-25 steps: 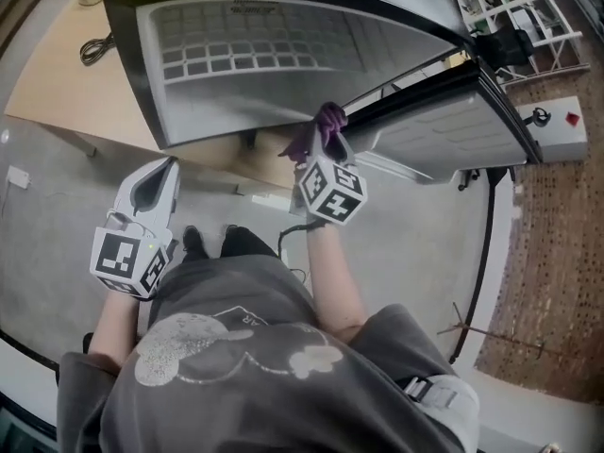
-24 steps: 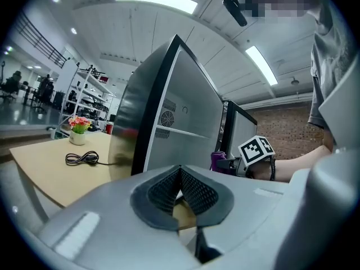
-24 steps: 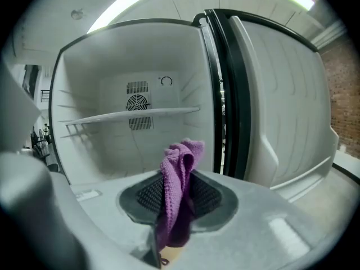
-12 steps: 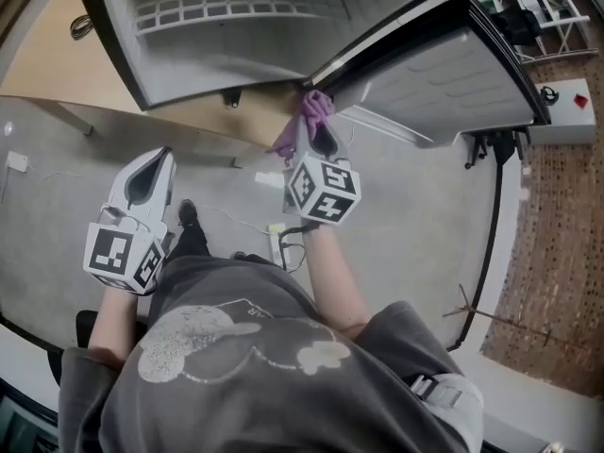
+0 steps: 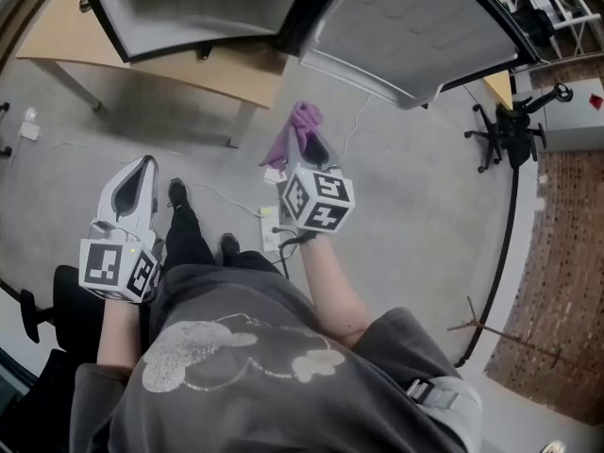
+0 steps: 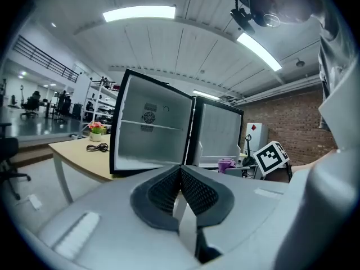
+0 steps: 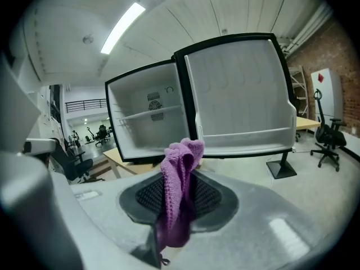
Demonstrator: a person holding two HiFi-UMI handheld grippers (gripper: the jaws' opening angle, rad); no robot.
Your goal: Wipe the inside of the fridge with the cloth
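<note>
At 12 o'clock in the head view, the fridge stood open on the bench, well apart from both grippers. Right gripper was clamped on the purple cloth. Left gripper, at 9 o'clock, had jaws pressed together, empty.

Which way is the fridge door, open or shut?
Open. The door is swung wide beside the fridge, so the white inside and its shelf show.
</note>
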